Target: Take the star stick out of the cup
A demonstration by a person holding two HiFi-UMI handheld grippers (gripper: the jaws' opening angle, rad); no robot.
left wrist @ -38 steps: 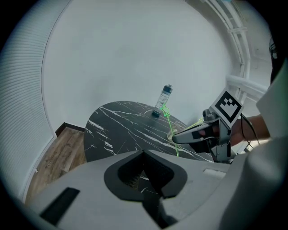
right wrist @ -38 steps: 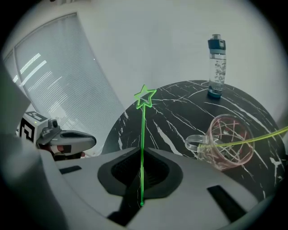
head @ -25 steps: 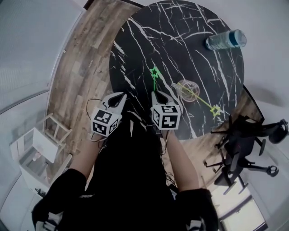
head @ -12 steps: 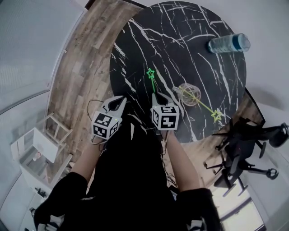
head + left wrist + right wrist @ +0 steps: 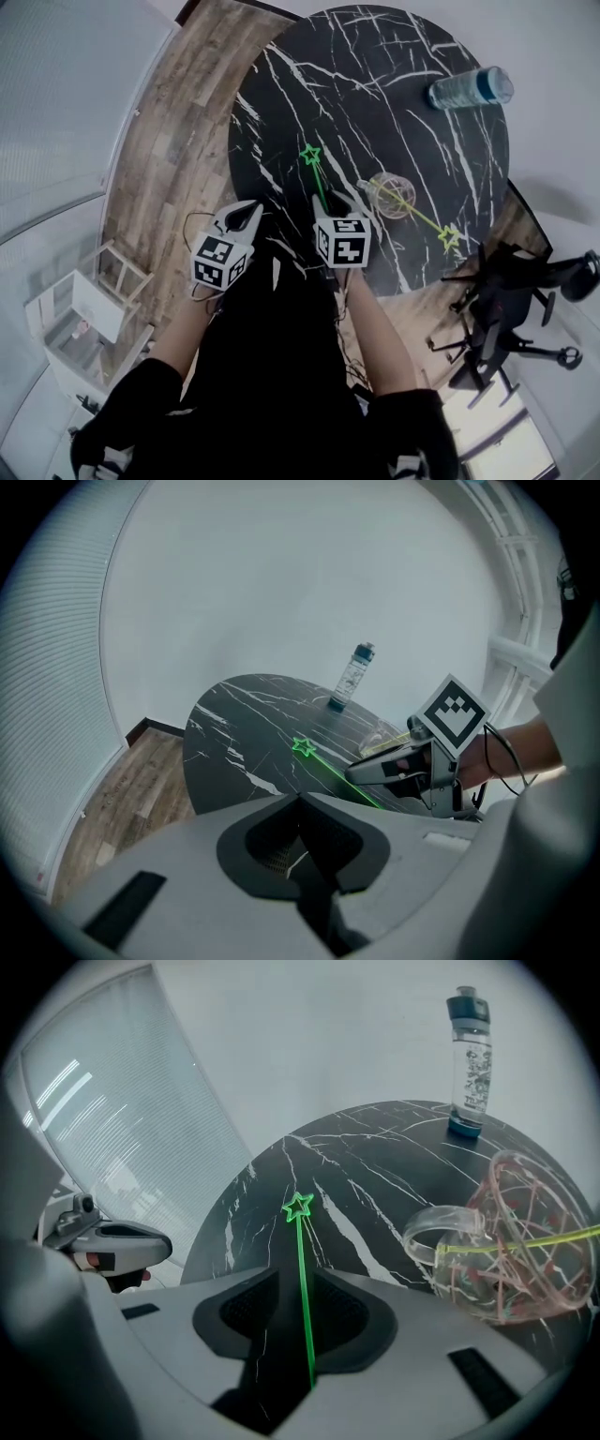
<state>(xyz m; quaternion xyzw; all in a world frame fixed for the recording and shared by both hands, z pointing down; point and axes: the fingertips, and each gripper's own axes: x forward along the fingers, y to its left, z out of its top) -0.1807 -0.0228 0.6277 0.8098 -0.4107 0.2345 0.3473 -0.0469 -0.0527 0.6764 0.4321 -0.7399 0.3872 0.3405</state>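
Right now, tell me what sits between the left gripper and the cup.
The right gripper, shut on the green star stick, lies between the left gripper and the cup; the head view shows it.

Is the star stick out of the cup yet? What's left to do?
Done: the green star stick is out of the cup. In hand: the right gripper is shut on it, above the table. Left: setting it down, probably; a yellow star stick sits in the cup, and the left gripper is empty.
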